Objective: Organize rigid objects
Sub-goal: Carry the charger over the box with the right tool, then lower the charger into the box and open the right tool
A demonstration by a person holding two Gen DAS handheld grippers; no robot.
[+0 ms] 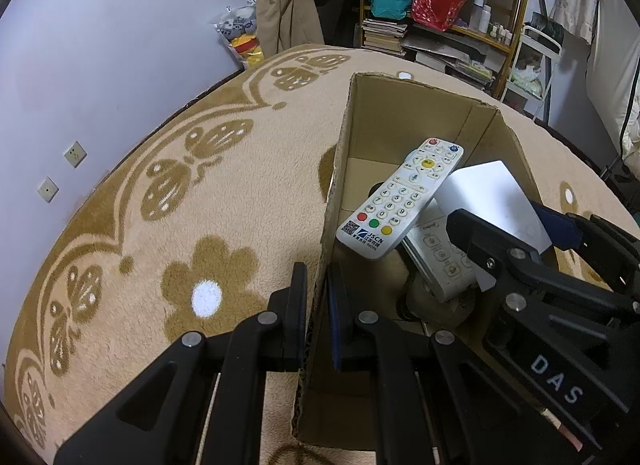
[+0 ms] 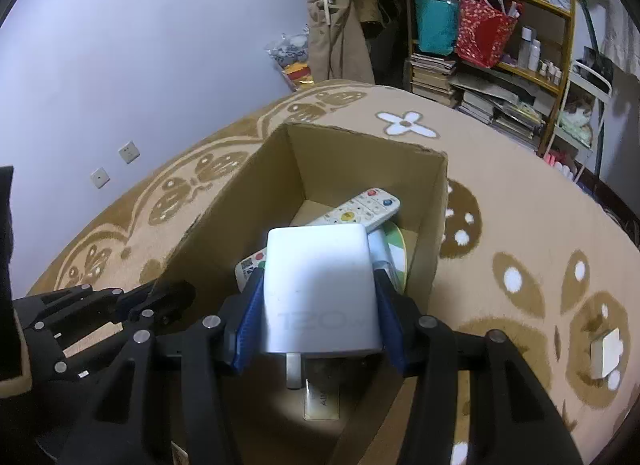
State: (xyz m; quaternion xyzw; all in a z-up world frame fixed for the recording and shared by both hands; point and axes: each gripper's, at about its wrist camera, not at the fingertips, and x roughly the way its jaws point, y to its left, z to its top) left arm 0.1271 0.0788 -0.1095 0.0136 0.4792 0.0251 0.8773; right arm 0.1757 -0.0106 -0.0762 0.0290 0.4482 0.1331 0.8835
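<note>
An open cardboard box [image 1: 404,113] [image 2: 352,153] stands on a beige flowered carpet. My left gripper [image 1: 318,297] is shut on the box's left wall, one finger outside and one inside. My right gripper [image 2: 318,301] is shut on a white charger block [image 2: 320,285] [image 1: 496,193], held over the box's near end with its metal prongs toward the camera. Inside the box lies a white remote [image 1: 400,201] [image 2: 360,209] with coloured buttons, resting on a second white remote [image 1: 444,257] and a round green-and-white thing [image 2: 396,249].
A small white block [image 2: 606,353] lies on the carpet to the right of the box. Behind the carpet's far edge stand a cluttered wooden shelf [image 2: 520,65] with books and bags, hanging clothes [image 1: 280,5] and a pale wall with sockets [image 1: 75,154].
</note>
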